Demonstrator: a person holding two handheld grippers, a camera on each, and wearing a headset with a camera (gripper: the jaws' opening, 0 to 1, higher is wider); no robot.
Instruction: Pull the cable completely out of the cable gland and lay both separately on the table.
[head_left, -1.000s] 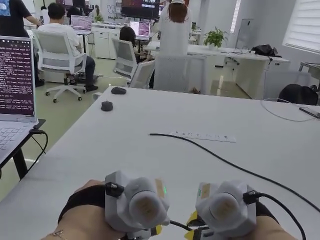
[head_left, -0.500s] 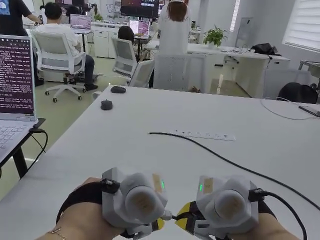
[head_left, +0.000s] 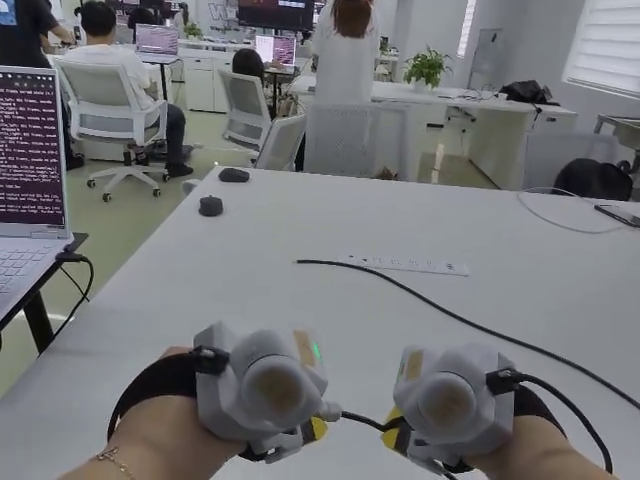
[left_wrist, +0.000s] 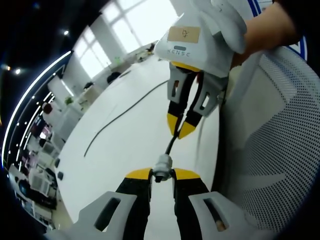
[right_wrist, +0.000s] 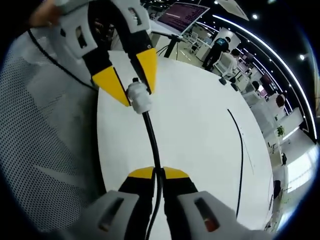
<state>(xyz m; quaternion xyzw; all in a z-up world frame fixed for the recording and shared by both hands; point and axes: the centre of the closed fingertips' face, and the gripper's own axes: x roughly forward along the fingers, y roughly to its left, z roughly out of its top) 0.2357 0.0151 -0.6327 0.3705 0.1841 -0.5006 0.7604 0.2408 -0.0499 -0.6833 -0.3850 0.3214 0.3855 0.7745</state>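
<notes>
At the near edge of a white table | left gripper clamps the cable gland | black cable runs taut from the gland | right gripper pinches the cable, close beside.

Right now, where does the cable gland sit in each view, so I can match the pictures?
Head view: cable gland low centre, a small pale nub at the left end of the cable.
Left gripper view: bottom centre, between the yellow tips of the left gripper.
Right gripper view: upper left, with the right gripper shut on the cable below it.
Shared landmark: the long black cord lying across the white table.
</notes>
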